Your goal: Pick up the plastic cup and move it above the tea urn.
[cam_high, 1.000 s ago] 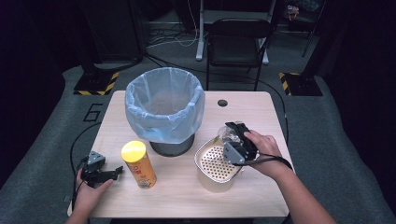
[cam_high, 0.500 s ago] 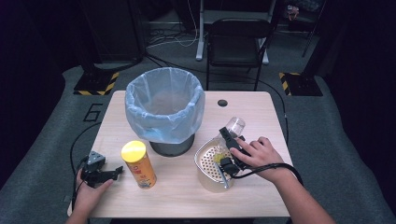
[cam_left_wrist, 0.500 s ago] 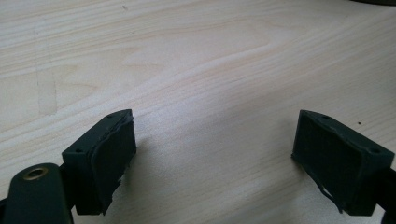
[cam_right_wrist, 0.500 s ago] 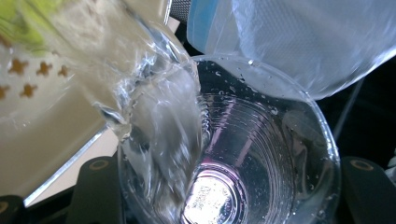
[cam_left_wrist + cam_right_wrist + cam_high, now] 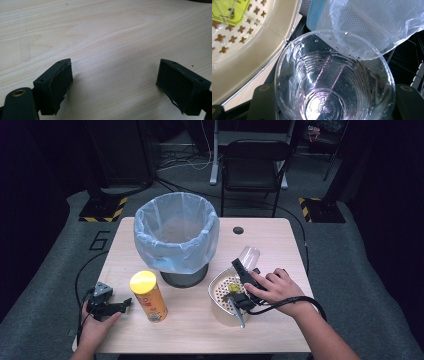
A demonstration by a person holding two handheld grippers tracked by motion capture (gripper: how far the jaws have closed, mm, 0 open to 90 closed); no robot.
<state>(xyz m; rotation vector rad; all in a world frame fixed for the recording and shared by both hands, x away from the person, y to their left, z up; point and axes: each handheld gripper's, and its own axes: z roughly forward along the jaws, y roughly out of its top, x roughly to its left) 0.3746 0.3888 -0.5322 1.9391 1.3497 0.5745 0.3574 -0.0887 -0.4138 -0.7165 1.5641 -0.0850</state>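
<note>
My right gripper (image 5: 243, 279) is shut on a clear plastic cup (image 5: 249, 256), held tilted over the far right rim of a cream perforated strainer bowl (image 5: 220, 306). In the right gripper view I look straight into the wet, ribbed cup (image 5: 332, 82), with a black jaw on each side of it. The strainer (image 5: 249, 50), with a yellow label (image 5: 229, 11) inside, lies to the left. My left gripper (image 5: 124, 304) rests at the table's front left, open, with bare wood between its pads (image 5: 60, 82).
A bin lined with a blue bag (image 5: 176, 237) stands at the table's middle back, and its bag (image 5: 372, 22) hangs just beyond the cup. A yellow can (image 5: 148, 296) stands upright between the grippers. A chair (image 5: 255, 165) stands behind the table (image 5: 280, 245).
My right hand has turned and come nearer the front edge, tipping the cup over the strainer. The left gripper has stayed where it was.
</note>
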